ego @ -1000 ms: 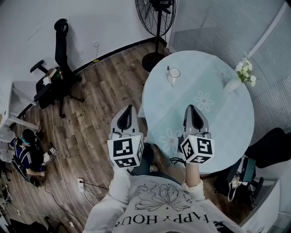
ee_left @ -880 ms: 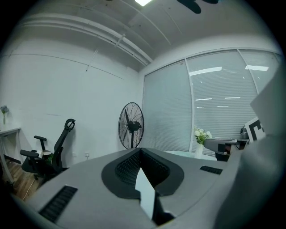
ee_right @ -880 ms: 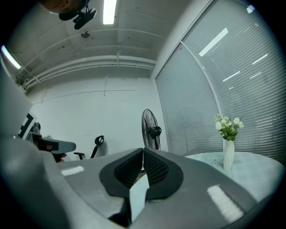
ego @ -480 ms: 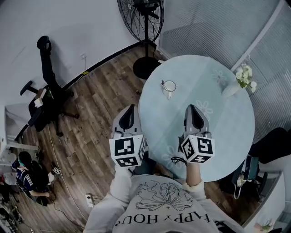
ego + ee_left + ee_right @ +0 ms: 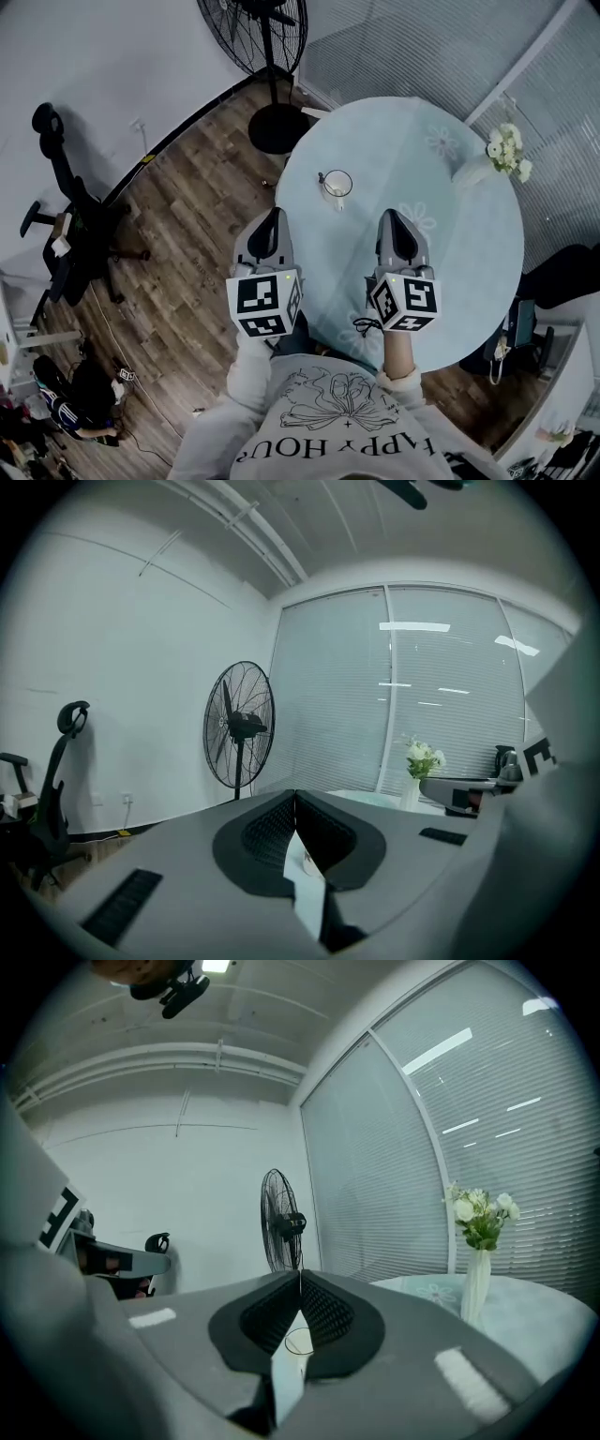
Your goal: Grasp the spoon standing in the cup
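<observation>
Wood-plank floor (image 5: 178, 234) is filling the left side, with a black office chair (image 5: 66, 211) far off and a black pedestal fan (image 5: 234, 33) standing by the far-left edge of the bench. Next along, the left gripper (image 5: 273, 217) is hovering at the near-left rim of the round pale-blue flower-printed bench (image 5: 450, 234), its fingers pressed together on nothing. Ahead, between the two tools and well apart from both, the clear glass cup (image 5: 337, 184) is sitting on the bench with the small spoon (image 5: 322, 176) standing in it, handle showing at the cup's left rim. The right gripper (image 5: 391, 219) is hovering over the bench, fingers likewise closed and empty.

This is looking like the approach step: one gripper is needing to spread its fingers, travel forward and come down around the spoon's handle without tipping the cup. Room is looking plentiful; only the white vase of flowers (image 5: 483, 169) is standing far right, near the edge.
</observation>
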{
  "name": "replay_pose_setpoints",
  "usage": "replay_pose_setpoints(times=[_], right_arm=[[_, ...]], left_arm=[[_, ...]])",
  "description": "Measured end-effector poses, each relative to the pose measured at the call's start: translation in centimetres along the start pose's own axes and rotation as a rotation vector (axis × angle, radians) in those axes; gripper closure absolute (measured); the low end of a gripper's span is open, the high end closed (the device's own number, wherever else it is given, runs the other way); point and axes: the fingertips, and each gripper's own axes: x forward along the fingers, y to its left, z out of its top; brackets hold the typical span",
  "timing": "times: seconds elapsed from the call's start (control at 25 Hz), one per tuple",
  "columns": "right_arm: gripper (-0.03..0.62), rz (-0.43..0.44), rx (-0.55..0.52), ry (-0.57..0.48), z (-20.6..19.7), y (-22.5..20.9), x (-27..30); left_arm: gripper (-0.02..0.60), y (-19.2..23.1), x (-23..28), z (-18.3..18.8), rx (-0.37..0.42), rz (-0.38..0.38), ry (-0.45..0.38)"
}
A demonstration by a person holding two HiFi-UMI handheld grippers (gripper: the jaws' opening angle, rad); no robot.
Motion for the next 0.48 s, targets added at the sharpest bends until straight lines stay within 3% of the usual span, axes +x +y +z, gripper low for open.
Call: replay_pose_setpoints(times=[0.48], right_arm=[[0.579, -0.065, 0.011, 0.093, -3.8, -2.3, 3.7]], left_arm=[[0.575, -0.8, 7.7, -3.8, -0.030, -0.106, 0.124]])
